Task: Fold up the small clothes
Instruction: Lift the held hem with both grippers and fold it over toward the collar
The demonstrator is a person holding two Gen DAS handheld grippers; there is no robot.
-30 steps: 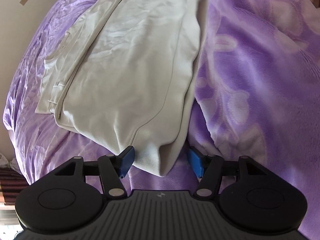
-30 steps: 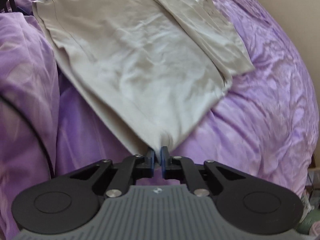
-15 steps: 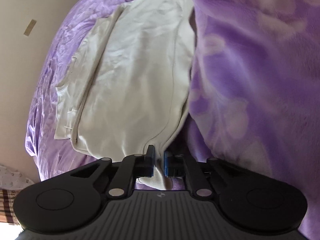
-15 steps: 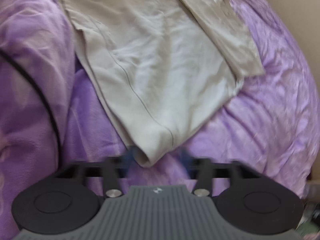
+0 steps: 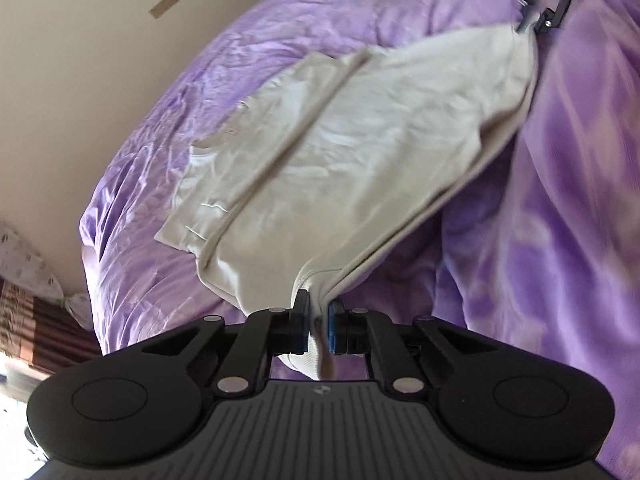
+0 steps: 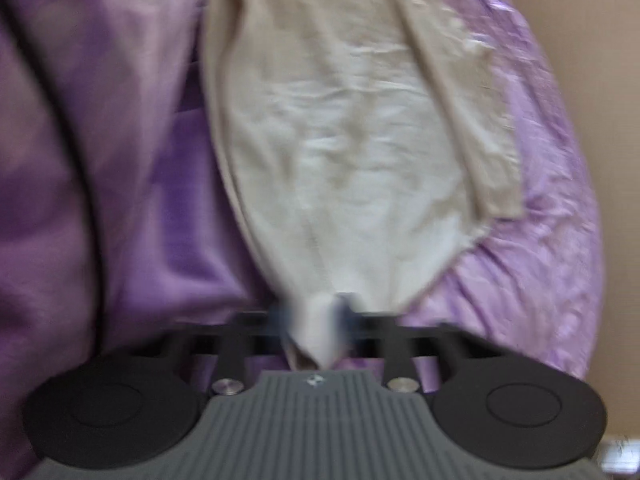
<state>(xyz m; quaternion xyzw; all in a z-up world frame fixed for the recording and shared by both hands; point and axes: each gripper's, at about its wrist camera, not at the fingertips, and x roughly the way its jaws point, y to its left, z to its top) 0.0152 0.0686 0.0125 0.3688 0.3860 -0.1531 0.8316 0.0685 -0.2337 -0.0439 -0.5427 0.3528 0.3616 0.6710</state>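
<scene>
A rumpled purple satin bedspread (image 5: 280, 40) carries the cream, soft cotton garment (image 5: 360, 152), partly folded, one edge lifted. It looks light and limp and will sag between holds, so corners are the best grip points. The left gripper (image 5: 319, 322) pinches one corner; the right gripper (image 6: 312, 320), blurred, is clenched on the other.

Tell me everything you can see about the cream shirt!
The shirt is cream, soft-looking cloth, a bit wrinkled, with a narrower layer folded along one side. It lies on a purple bedcover. The left gripper pinches one near corner and the right gripper pinches another, so that edge hangs lifted between them.
</scene>
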